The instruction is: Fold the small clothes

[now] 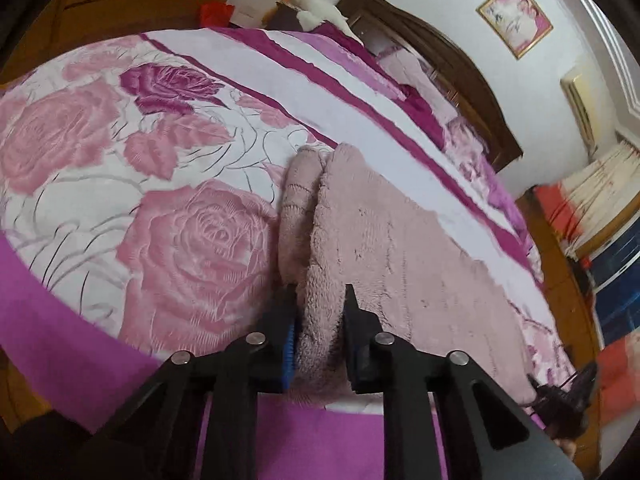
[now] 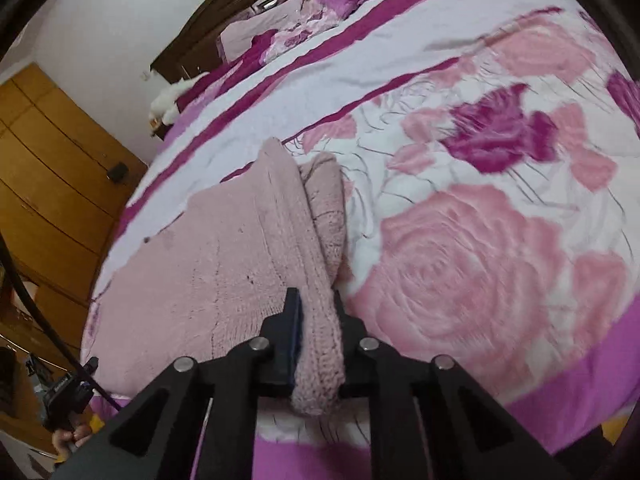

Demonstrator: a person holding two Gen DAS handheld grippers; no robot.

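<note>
The left tongs (image 1: 320,320) are clamped on the near edge of the pink knit (image 1: 400,232), which lies spread on the bed (image 1: 80,320) with one side already doubled over. The right tongs (image 2: 316,320) pinch another stretch of that knit's (image 2: 200,260) folded edge. By my reading a fold is under way; next, both tongs should carry the held edge across together, level, then let go so the layers lie flat

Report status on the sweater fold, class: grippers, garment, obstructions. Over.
Left gripper shut on pink sweater. Right gripper shut on it too. Sweater on floral bedspread. Nothing blocking.
</note>
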